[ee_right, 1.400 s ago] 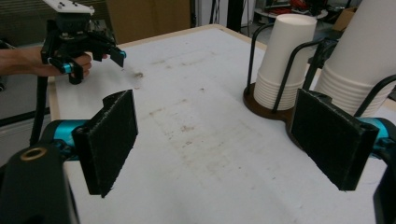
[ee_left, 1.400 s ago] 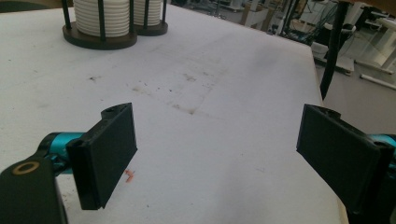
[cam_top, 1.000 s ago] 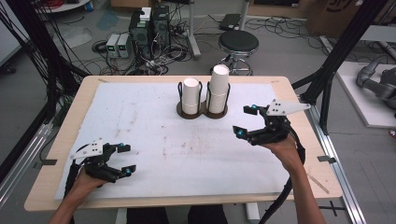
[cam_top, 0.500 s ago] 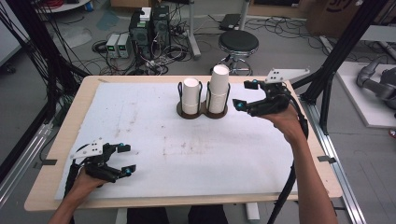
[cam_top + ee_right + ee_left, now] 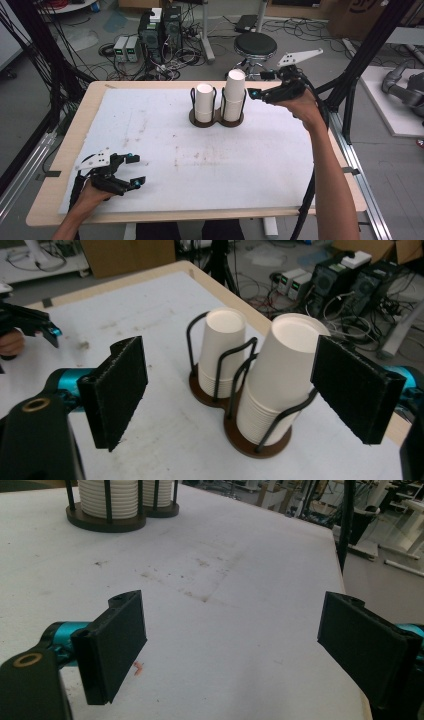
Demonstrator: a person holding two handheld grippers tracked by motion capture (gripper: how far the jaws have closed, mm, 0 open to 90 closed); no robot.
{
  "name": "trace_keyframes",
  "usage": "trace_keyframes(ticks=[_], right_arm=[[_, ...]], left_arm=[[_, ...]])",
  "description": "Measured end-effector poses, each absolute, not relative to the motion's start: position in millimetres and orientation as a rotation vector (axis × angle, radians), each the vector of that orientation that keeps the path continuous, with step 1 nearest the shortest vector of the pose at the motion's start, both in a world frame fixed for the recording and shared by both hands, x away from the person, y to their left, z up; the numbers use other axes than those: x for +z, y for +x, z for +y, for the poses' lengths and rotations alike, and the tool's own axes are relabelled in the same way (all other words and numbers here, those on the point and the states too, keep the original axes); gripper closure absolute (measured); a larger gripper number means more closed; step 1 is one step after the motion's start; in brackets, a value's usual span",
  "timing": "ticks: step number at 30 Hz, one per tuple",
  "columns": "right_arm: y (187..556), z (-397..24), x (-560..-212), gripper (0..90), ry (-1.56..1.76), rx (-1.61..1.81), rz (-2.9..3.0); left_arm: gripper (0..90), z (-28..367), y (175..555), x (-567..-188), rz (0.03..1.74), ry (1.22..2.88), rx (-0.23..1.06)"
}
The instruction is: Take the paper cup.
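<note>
Item: taller paper cup stack (image 5: 282, 385), in wire holder (image 5: 235, 371), right ahead of our right tongs (image 5: 255, 85), between their wide-open jaws in right gripper view; nothing gripped.
Shorter stack (image 5: 220, 352) just beyond, touching distance.
Handling, we judge: light, thin-walled, crushable, nested cups may lift several together. Take top cup by upper wall, gentle squeeze.
Left tongs (image 5: 134, 171) wide, empty, well apart over near counter (image 5: 65, 137).
Room: counter's far edge close behind holder; open sheet toward us.
</note>
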State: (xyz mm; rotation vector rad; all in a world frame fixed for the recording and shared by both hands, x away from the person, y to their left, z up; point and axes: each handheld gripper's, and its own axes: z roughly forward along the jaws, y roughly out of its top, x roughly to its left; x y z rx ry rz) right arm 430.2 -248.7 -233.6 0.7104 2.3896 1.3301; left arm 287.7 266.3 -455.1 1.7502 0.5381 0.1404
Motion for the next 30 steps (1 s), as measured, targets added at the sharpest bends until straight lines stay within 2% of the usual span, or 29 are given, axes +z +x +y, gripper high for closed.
trace_keyframes(ticks=[12,30], right_arm=[[477,-230,-213,15.6,0.706,1.17,2.493],[525,-205,-211,15.6,0.743,0.972,2.607]], left_arm=[[11.9,267,288,-455,0.541,1.753,0.139],[11.9,265,288,-455,0.544,1.761,0.142]])
